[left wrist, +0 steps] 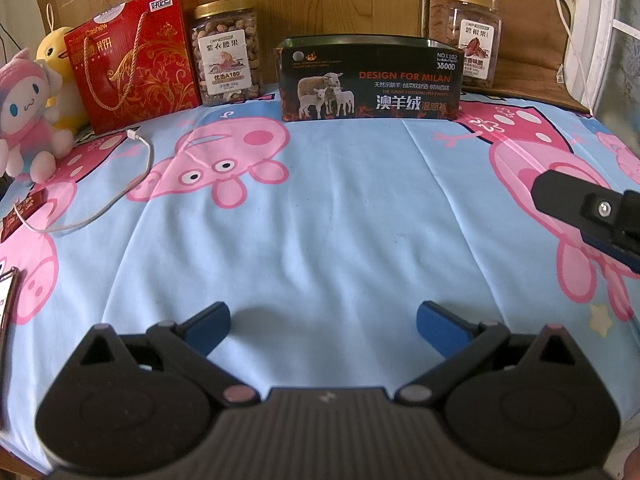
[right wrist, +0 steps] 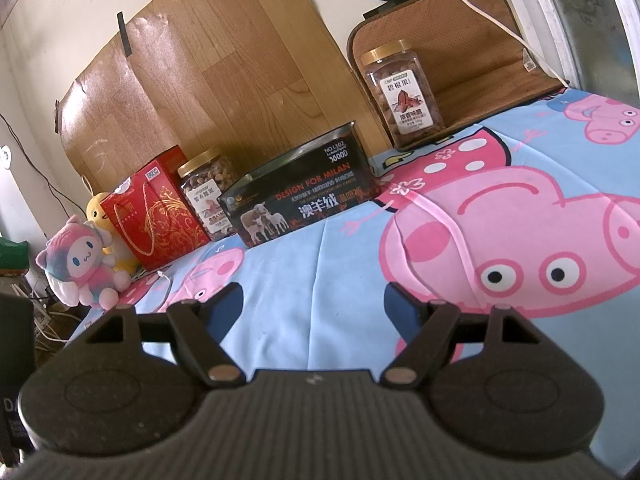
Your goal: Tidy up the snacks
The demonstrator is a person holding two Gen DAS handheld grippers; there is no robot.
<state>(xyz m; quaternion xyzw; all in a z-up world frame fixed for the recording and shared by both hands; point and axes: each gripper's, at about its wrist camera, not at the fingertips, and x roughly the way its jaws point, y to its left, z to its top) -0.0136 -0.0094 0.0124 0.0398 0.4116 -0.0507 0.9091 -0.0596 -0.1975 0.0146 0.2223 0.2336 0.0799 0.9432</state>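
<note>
Both the left gripper [left wrist: 323, 322] and the right gripper [right wrist: 314, 304] were held spread and empty over the cartoon bedsheet [left wrist: 320, 208]. At twelve o'clock the black tin [left wrist: 370, 80] was seen, flanked by two nut jars [left wrist: 227, 52] [left wrist: 472, 38], judged rigid, heavy and smooth, best gripped across the body. A wooden board [right wrist: 208, 80] was propped behind.

Bright daylight enters from the window frame [right wrist: 560, 28] side, faint shadows lie beneath each gripper, focus stays sharp, and fisheye bending darkens the corners.
</note>
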